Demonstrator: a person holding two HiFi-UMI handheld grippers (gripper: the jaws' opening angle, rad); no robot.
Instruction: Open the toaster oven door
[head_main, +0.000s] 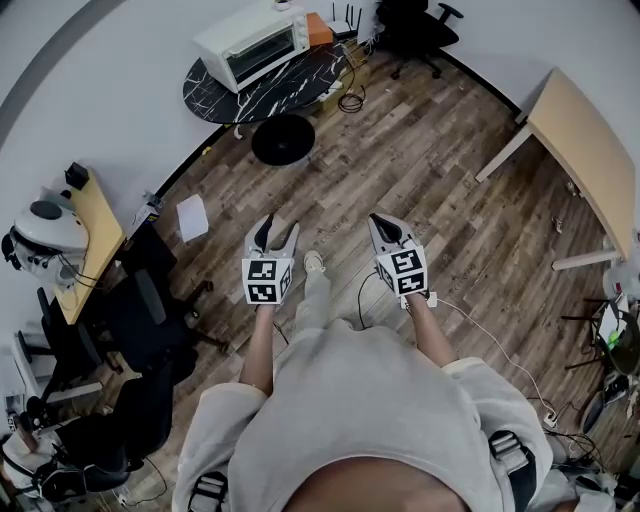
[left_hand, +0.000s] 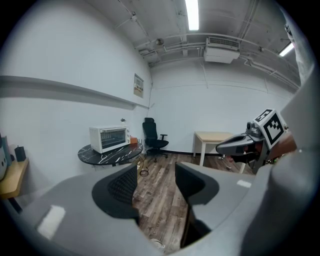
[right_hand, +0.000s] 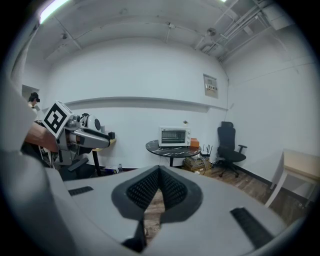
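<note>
My two claws hang over bare wood floor (head_main: 430, 170): my left claw (head_main: 277, 226) is open and empty, and my right claw (head_main: 380, 220) is pressed shut on nothing. The one toaster oven (head_main: 252, 45), door shut, sits far ahead on the one round black desk (head_main: 290, 88) by the wall, with lots of open floor between. Only the head view shows a white sheet (head_main: 191, 217) on the floor, and only the gripper views show the ceiling lights (left_hand: 192, 15).
</note>
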